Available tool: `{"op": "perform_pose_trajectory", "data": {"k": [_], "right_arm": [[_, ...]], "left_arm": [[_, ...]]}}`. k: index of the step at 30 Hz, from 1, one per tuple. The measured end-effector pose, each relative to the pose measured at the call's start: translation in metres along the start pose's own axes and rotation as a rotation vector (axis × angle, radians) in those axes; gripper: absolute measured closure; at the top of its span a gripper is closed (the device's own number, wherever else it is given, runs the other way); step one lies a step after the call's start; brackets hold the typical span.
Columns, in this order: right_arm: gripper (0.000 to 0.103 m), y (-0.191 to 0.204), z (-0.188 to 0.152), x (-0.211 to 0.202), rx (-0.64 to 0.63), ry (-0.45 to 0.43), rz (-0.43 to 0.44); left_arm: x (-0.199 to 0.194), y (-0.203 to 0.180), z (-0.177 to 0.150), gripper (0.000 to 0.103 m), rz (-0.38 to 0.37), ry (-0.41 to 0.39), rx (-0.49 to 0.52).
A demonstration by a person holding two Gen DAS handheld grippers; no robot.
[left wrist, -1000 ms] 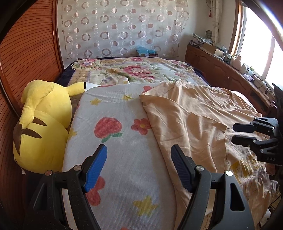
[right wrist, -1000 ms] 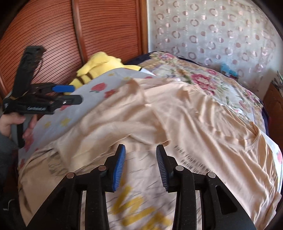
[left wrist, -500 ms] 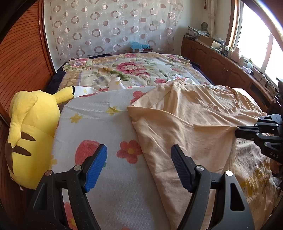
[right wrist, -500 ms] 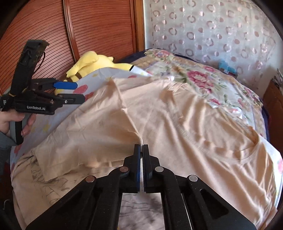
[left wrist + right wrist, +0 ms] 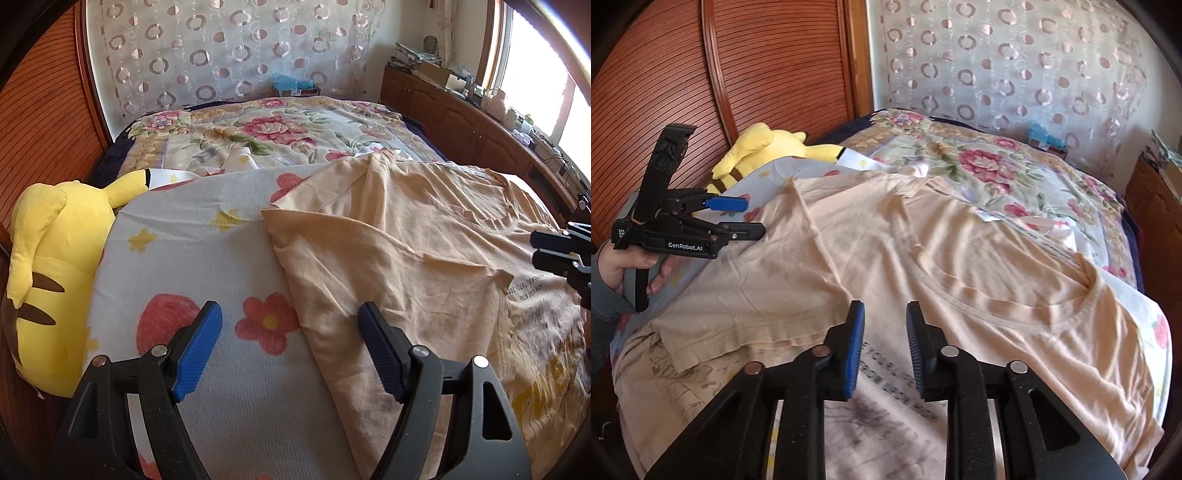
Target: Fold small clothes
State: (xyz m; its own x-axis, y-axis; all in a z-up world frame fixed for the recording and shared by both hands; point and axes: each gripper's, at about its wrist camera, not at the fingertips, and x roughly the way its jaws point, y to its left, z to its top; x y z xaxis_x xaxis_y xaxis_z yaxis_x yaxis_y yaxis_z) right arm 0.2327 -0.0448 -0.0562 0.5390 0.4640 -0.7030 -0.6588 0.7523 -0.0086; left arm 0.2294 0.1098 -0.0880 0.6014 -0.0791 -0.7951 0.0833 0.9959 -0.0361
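A peach T-shirt (image 5: 960, 266) lies spread on the bed, its left sleeve and side folded inward over the printed front; it also shows in the left wrist view (image 5: 424, 258). My left gripper (image 5: 290, 347) is open and empty, hovering over the shirt's left edge and the flowered blanket; it shows from the side in the right wrist view (image 5: 750, 218). My right gripper (image 5: 885, 347) is open a small way and empty, just above the folded sleeve's hem near the printed text. In the left wrist view it (image 5: 543, 249) sits at the right edge.
A yellow plush toy (image 5: 48, 273) lies at the bed's left side against a wooden slatted panel (image 5: 757, 74). A white blanket with red flowers (image 5: 192, 266) lies under the shirt. A floral bedspread (image 5: 266, 129) covers the far bed. A wooden cabinet (image 5: 461, 122) runs along the right.
My right gripper was open, shut on the folded sleeve edge half a second ago, and has now opened and let it go. My left gripper stayed open and drifted slightly.
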Motion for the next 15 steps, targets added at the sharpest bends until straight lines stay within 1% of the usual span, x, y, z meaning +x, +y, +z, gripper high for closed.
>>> {"op": "perform_pose_trajectory", "data": {"k": [1, 2, 5, 8, 10, 12, 14, 15], "right_arm": [[0.074, -0.004, -0.002, -0.005, 0.007, -0.005, -0.018], [0.073, -0.008, -0.005, -0.012, 0.018, -0.012, -0.039], [0.073, -0.027, -0.019, -0.038, 0.074, -0.049, -0.091], [0.073, -0.049, -0.042, -0.066, 0.129, -0.065, -0.186], [0.073, -0.067, -0.064, -0.085, 0.168, -0.058, -0.252], [0.073, -0.082, -0.084, -0.101, 0.212, -0.045, -0.295], [0.072, -0.101, -0.109, -0.117, 0.258, -0.018, -0.367], [0.072, -0.11, -0.122, -0.124, 0.288, -0.005, -0.39]], "left_arm": [[0.0, 0.0, 0.0, 0.023, 0.002, -0.006, 0.0], [0.0, 0.0, -0.002, 0.022, 0.003, -0.018, 0.001], [0.0, 0.001, -0.001, 0.02, 0.002, -0.018, 0.0], [-0.001, 0.002, -0.001, 0.02, 0.001, -0.018, -0.002], [0.0, 0.002, -0.001, 0.02, 0.002, -0.018, -0.002], [0.0, 0.002, -0.001, 0.02, 0.002, -0.018, -0.002], [0.0, 0.002, -0.001, 0.02, 0.001, -0.018, -0.002], [0.0, 0.002, -0.001, 0.02, 0.002, -0.018, -0.002]]}}
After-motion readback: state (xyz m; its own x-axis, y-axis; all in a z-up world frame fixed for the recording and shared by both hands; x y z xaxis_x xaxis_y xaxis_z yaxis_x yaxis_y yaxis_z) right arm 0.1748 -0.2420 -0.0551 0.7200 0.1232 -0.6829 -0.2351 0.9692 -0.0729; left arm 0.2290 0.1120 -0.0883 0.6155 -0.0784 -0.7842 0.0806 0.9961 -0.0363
